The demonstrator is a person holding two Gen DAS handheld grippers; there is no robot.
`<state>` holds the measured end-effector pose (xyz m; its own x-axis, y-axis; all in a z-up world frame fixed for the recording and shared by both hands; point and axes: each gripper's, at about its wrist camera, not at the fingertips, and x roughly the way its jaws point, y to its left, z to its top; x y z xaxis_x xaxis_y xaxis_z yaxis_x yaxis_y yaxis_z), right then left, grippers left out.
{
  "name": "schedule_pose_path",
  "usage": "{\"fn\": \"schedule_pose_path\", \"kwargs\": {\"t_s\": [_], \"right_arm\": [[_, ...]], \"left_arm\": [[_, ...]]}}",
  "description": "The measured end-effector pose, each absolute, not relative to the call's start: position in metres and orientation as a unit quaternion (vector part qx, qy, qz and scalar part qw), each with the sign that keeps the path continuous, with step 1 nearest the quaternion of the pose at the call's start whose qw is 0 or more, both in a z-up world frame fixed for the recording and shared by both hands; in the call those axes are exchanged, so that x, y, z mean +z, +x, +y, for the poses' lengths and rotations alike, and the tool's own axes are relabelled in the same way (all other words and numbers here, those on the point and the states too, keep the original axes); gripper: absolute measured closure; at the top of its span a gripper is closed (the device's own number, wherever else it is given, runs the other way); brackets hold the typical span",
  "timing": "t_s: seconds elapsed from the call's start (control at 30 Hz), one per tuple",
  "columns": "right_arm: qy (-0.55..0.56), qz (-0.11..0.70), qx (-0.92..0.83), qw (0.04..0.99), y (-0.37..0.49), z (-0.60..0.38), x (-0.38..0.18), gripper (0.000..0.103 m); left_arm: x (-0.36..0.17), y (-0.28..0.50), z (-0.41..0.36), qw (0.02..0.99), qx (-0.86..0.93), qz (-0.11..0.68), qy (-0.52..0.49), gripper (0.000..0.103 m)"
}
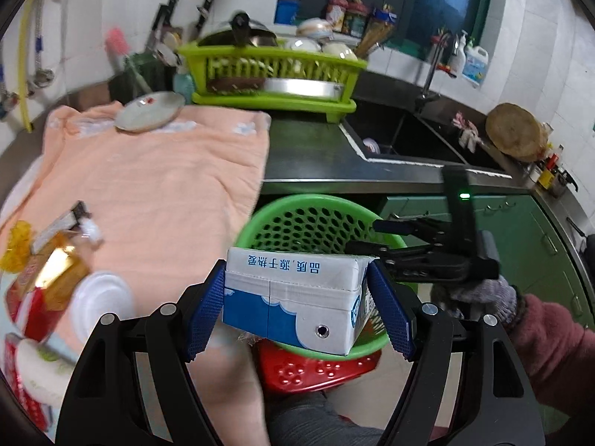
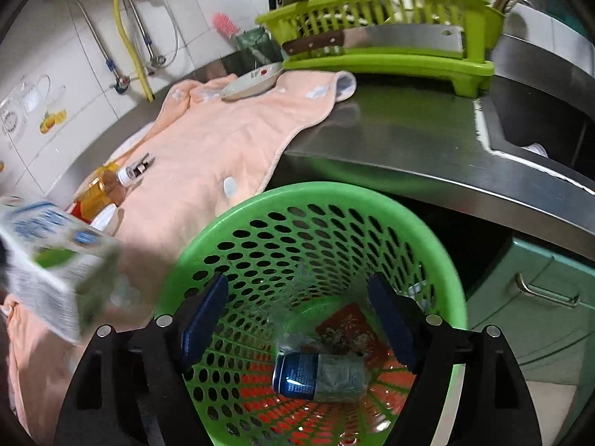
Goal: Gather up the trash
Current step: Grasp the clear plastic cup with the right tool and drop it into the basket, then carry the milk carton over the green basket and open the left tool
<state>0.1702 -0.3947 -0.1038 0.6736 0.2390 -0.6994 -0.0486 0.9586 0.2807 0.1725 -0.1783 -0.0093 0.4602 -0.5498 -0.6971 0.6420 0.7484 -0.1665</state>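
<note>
The left gripper point(image 1: 297, 299) is clamped on a blue-and-white milk carton point(image 1: 293, 297), which is held crosswise between the two blue pads point(image 1: 206, 314), its long sides running from pad to pad and its printed top facing forward. Just ahead of and below the carton, the rim of a green perforated basket point(image 1: 316, 200) is seen, so that the carton is carried at the basket's near edge, partly over the opening. Under the basket a red stool point(image 1: 316, 369) is visible. To the left of this gripper a peach towel point(image 1: 160, 186) is spread over the counter, and further trash lies on it at the near left: an amber bottle point(image 1: 55, 275) and a white lid point(image 1: 102, 299). To its right, the right gripper is seen from the side, held by a gloved hand point(image 1: 479, 297).

The right gripper point(image 2: 297, 319) is held over the basket point(image 2: 260, 200) with its jaws spread wide and nothing between them. Directly below and ahead of its fingertips, at the bottom of the basket, a blue can point(image 2: 297, 375) lies on its side, beside a red wrapper point(image 2: 349, 325). The carton point(image 2: 55, 264) appears blurred at this gripper's left. A lime dish rack point(image 2: 379, 11) stands far ahead on the counter.
</note>
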Motion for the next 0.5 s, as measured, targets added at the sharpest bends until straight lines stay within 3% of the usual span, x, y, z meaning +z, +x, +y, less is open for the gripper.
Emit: {"fn": "schedule_pose_path", "kwargs": {"t_s": [0.5], "right_arm": [[0.159,0.341,0.061,0.924,0.114,-0.443,-0.084,0.023]], "left_arm": [[-0.107,0.224,-0.265,0.818,-0.291,0.488,0.090,0.029]]}}
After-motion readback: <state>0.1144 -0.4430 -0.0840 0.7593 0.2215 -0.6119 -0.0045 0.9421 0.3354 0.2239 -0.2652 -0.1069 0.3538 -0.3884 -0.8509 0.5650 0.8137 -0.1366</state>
